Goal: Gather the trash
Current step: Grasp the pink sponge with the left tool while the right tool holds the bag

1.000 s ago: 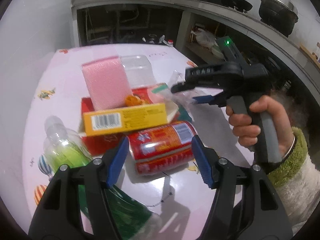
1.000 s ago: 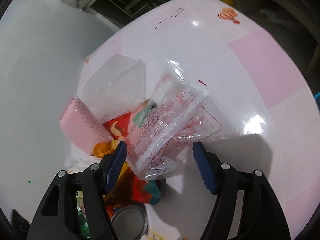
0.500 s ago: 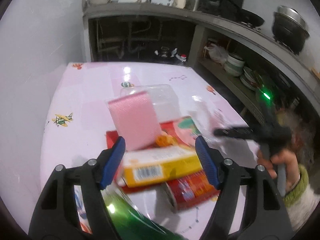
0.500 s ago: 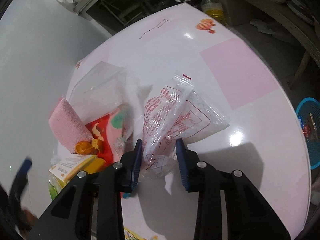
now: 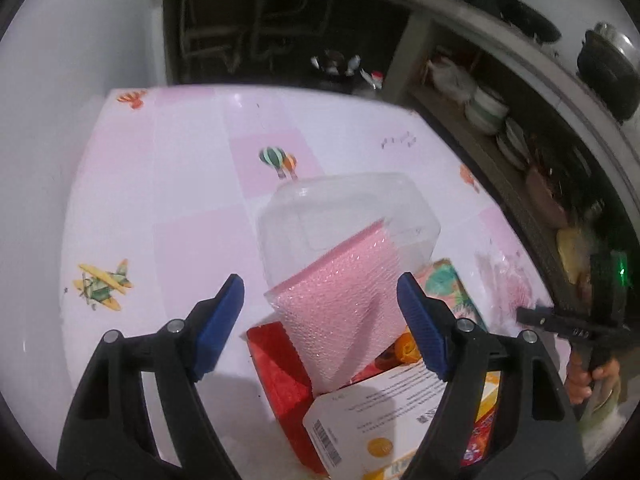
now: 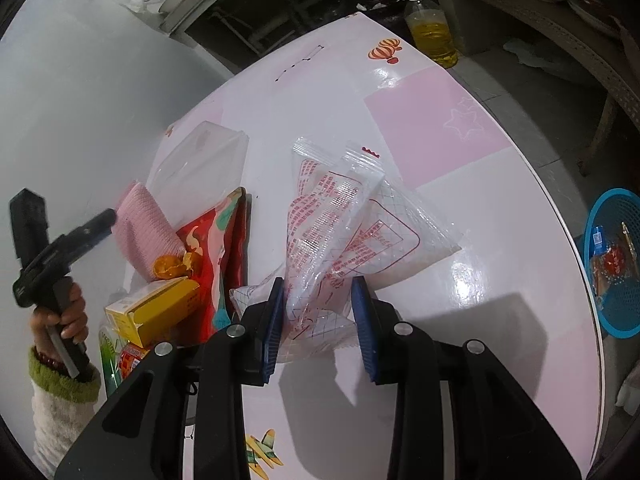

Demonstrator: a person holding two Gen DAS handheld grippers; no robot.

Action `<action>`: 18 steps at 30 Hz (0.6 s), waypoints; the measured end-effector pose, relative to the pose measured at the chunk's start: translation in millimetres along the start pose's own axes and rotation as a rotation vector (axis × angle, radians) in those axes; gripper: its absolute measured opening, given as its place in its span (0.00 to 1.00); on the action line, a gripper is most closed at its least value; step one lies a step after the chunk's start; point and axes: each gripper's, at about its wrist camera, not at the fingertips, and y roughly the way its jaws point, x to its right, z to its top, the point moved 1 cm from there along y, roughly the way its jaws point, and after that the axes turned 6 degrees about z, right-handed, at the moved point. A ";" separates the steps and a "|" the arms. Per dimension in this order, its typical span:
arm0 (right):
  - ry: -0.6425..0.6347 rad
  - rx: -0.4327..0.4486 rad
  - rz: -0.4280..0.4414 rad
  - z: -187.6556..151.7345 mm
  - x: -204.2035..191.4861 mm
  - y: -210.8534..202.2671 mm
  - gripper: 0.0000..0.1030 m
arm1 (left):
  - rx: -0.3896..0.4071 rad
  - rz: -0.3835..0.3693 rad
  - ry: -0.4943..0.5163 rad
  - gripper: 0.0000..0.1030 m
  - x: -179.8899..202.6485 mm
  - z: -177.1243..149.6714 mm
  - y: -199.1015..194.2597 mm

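A trash pile lies on the pink-and-white table [image 5: 168,184]: a pink bubble-wrap pouch [image 5: 344,300], a clear plastic box [image 5: 348,212], a red packet [image 5: 280,368], a yellow-and-white carton [image 5: 380,424] and orange peel [image 6: 172,266]. My left gripper [image 5: 320,320] is open and empty, raised over the pile with the pink pouch between its fingers. My right gripper [image 6: 318,320] is shut on clear plastic bags with red print [image 6: 340,224] and holds them just above the table [image 6: 460,132]. The pile also shows at the left in the right wrist view, pink pouch [image 6: 140,232] included.
A blue basket [image 6: 616,264] holding some trash stands on the floor past the table's right edge. A bottle of yellow oil [image 6: 430,28] stands on the floor beyond the far edge. Shelves with bowls [image 5: 488,108] and pots run along the right.
My right gripper closed on the clear printed bags and lifted them off the pile. My left gripper rose and moved forward from the red can to over the pink pouch, still open.
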 end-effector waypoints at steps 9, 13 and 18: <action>-0.016 0.011 0.011 -2.2 1.8 -3.2 0.32 | -0.005 0.032 0.025 0.50 4.8 -3.8 3.5; -0.027 0.026 0.014 -4.1 0.5 -7.8 0.32 | 0.028 0.020 0.010 0.34 4.2 -5.8 -6.8; -0.050 0.053 0.012 -6.5 -3.9 -17.8 0.31 | 0.068 0.023 0.035 0.29 12.2 -10.8 -19.8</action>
